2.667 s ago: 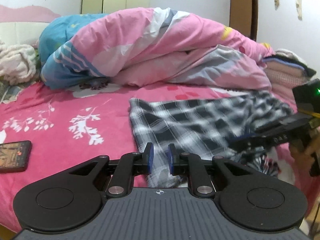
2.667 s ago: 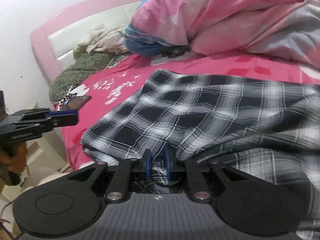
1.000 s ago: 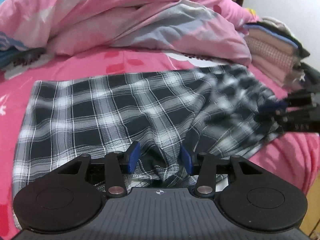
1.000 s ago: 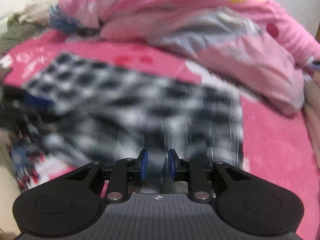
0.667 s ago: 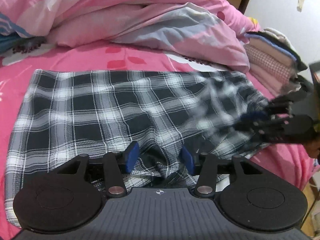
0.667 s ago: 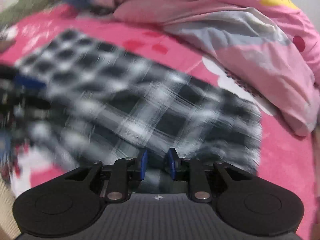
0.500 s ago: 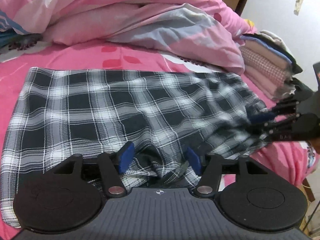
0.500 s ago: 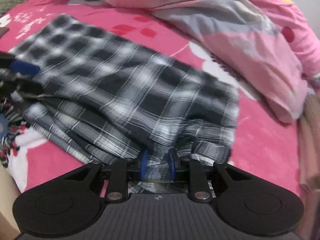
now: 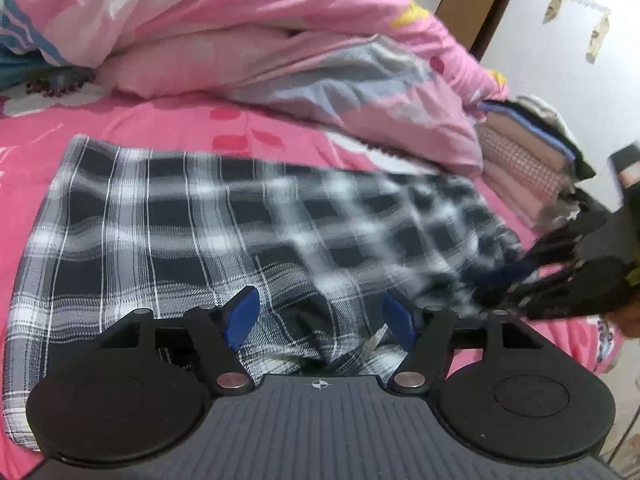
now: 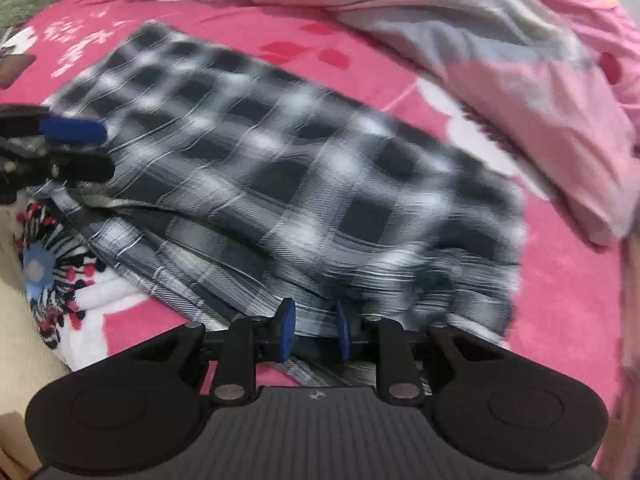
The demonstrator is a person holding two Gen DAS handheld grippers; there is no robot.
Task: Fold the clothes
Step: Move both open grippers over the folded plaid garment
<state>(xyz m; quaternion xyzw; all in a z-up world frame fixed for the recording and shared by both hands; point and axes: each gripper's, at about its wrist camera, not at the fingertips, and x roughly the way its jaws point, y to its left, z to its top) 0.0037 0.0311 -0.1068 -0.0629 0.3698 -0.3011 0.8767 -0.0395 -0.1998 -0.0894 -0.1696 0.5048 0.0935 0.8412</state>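
Now, black-and-white plaid garment (image 9: 168, 216) spread mid-frame on pink bed (image 9: 168, 124), left claw (image 9: 320, 316) opening, blue pads clear of bunched near edge between them, right claw (image 10: 312, 330) narrow, clamped on plaid hem, pink duvet (image 9: 248, 36) heaped across upper frame

We record the plaid garment (image 9: 168, 220) as motion-blurred toward its right end, where the right claw (image 9: 508, 276) smears dark. Its near edge is hidden behind the left claw (image 9: 320, 318); the folded pile (image 9: 528, 168) is cut off by the picture's edge.
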